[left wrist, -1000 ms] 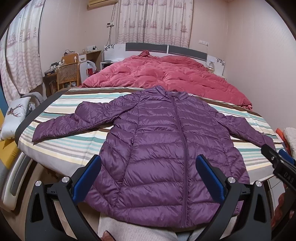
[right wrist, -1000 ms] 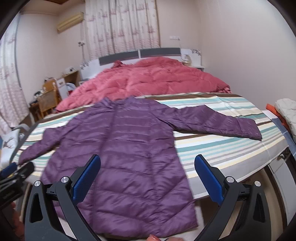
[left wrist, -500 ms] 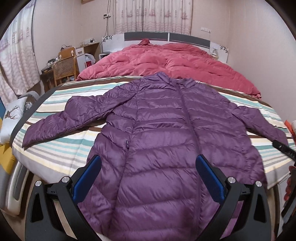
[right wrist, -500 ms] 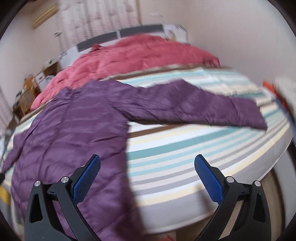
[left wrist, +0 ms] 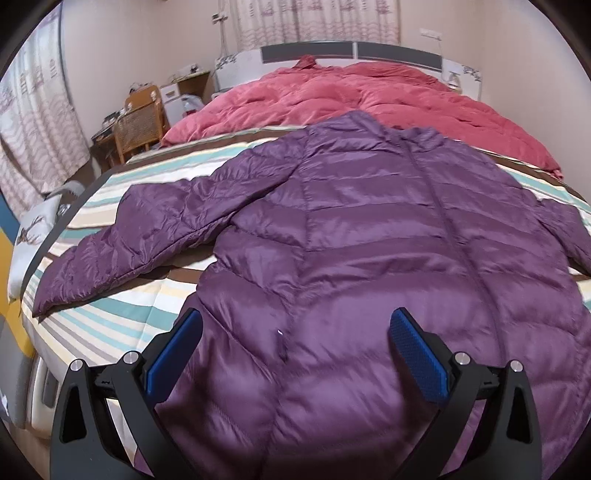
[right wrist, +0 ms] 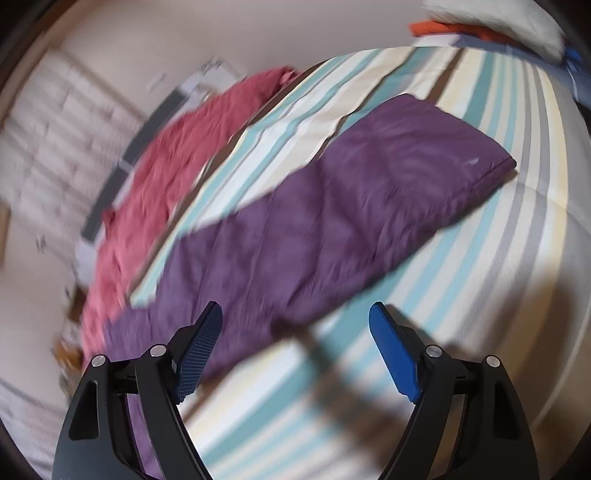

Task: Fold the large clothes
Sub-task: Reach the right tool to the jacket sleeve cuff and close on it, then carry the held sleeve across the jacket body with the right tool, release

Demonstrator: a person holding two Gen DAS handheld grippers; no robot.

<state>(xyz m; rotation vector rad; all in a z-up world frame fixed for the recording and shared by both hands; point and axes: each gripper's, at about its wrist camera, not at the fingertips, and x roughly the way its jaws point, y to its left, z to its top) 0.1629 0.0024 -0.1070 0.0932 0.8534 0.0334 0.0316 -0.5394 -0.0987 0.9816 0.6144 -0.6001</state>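
Observation:
A purple quilted down jacket point(left wrist: 369, 240) lies flat, front up and zipped, on the striped bed sheet point(left wrist: 110, 317), with both sleeves spread out. My left gripper point(left wrist: 295, 325) is open and empty, hovering just above the jacket's lower left body. Its left sleeve point(left wrist: 147, 232) stretches toward the bed's left edge. In the blurred, tilted right wrist view, my right gripper point(right wrist: 295, 317) is open and empty above the jacket's right sleeve point(right wrist: 332, 221), whose cuff point(right wrist: 487, 166) lies on the sheet.
A red duvet point(left wrist: 369, 96) is bunched at the head of the bed. A wooden chair point(left wrist: 138, 123) and desk stand at the left by the curtains. A deer-print cushion point(left wrist: 29, 232) sits off the left edge. Folded clothes point(right wrist: 491, 26) lie beyond the right sleeve.
Both grippers have moved forward and lower over the bed. The left one has closed in on the jacket's lower body. The right one has swung right and tilted over the right sleeve.

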